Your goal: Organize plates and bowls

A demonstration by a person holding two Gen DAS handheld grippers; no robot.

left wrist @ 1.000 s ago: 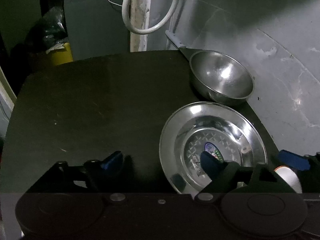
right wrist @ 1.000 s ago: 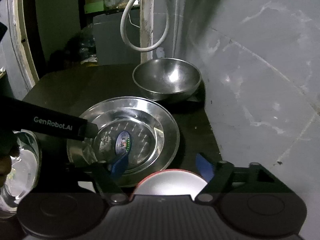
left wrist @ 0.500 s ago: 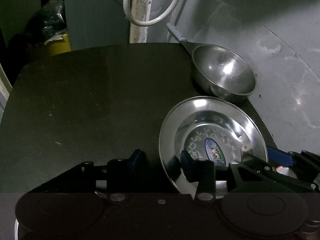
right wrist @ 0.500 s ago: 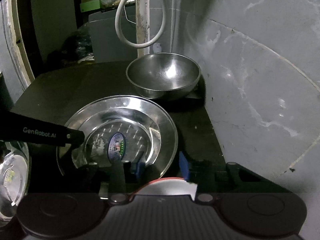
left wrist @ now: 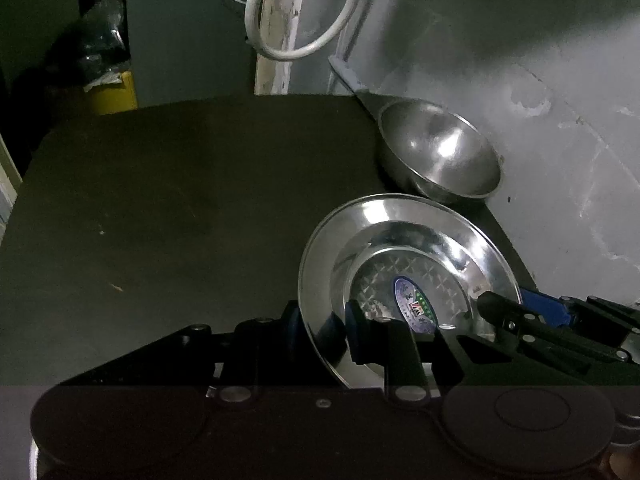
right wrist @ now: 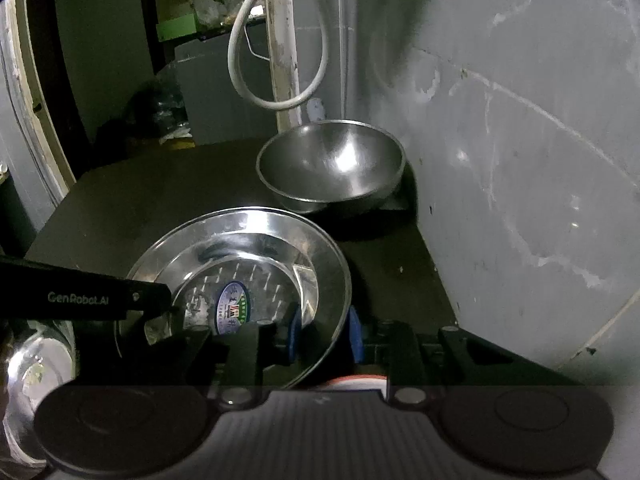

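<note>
Steel plate (left wrist: 404, 236) on dark table (left wrist: 180, 208) beside grey wall (left wrist: 540, 60).

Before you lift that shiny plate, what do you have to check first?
1. Left gripper on the plate rim: jaws just closed, rim between them. Ok.
2. Right gripper on the opposite rim: jaws just closed, rim between them. Ok.
3. Grip firm enough: cannot tell.
4. Bowl apart from the plate, behind it: ok.
5. Table bare beside the plate for setting down: ok.
6. What sits under the plate's near edge: cannot tell.
</note>
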